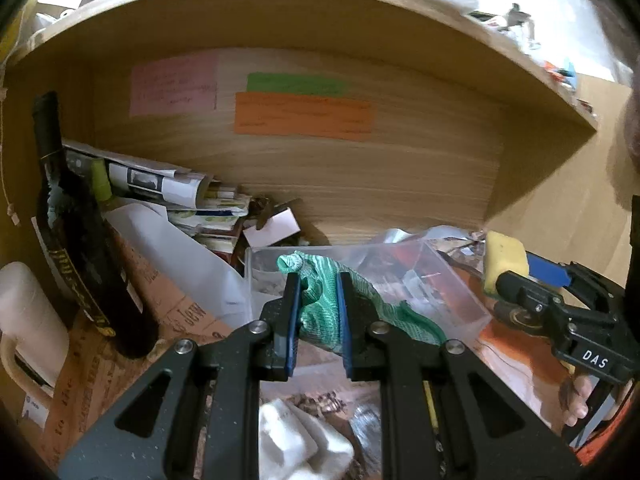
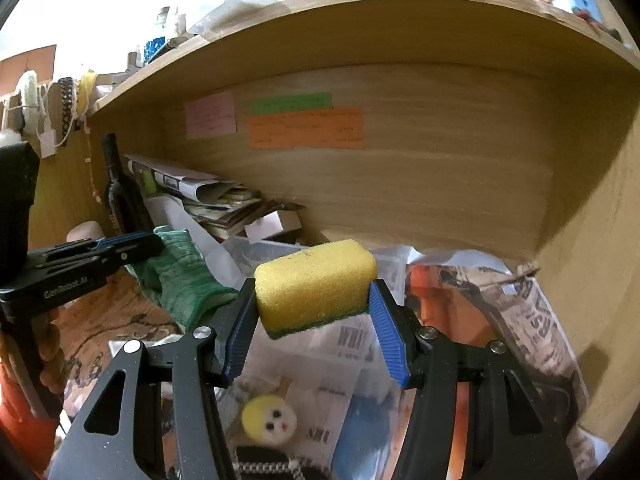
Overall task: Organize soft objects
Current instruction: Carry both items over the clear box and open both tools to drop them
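Note:
My left gripper point(image 1: 318, 284) is shut on a green knitted glove point(image 1: 320, 300) and holds it over a clear plastic box point(image 1: 452, 280); the glove hangs down to the right. It also shows in the right wrist view point(image 2: 184, 272), held by the left gripper point(image 2: 154, 240). My right gripper point(image 2: 314, 296) is shut on a yellow sponge with a green scouring side point(image 2: 316, 280), held in the air above the box. The sponge point(image 1: 504, 260) and right gripper point(image 1: 496, 280) appear at the right of the left wrist view.
A wooden shelf alcove point(image 1: 360, 168) with coloured notes on its back wall. A dark wine bottle point(image 1: 80, 248), a white jug point(image 1: 28, 320), newspapers point(image 1: 160, 184), white cloth point(image 1: 304, 440). A yellow-headed soft doll point(image 2: 268, 420) and blue cloth point(image 2: 368, 424) lie below the right gripper.

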`<state>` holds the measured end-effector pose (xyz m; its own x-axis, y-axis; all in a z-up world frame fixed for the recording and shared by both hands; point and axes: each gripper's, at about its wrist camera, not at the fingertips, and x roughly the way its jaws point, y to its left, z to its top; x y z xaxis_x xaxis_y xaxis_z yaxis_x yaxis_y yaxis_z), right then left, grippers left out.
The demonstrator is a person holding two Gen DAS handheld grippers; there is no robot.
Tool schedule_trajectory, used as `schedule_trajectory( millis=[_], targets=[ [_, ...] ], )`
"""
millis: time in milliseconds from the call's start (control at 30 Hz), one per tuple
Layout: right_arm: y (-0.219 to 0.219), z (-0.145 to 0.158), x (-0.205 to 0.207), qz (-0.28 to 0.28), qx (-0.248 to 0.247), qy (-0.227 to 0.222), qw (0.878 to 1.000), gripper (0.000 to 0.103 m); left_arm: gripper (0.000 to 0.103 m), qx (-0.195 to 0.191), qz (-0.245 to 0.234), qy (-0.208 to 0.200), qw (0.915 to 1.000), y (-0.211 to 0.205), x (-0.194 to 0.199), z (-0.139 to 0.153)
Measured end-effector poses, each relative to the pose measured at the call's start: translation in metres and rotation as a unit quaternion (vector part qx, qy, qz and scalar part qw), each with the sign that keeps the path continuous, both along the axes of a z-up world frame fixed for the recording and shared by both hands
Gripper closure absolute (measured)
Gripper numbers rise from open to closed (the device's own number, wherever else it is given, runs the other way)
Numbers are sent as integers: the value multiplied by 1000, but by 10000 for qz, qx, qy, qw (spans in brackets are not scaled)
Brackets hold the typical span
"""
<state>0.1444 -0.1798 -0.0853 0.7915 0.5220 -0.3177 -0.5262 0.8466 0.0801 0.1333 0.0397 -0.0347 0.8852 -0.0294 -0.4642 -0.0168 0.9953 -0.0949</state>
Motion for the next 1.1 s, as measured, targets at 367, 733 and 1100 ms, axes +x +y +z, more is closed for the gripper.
schedule_trajectory(
  millis=[367,733,1100],
  targets=[
    [27,-22,54,-109,-403,636,9971,51,86,-59,87,737,9972,15,56,-21],
    [43,-52,84,-120,-754,1233,9894,51,86,84,11,1520,9883,9,97,-59],
    [48,-55,84,0,-833,1282,9882,45,65,206,-70,1556,9876,2,92,-58]
  ],
)
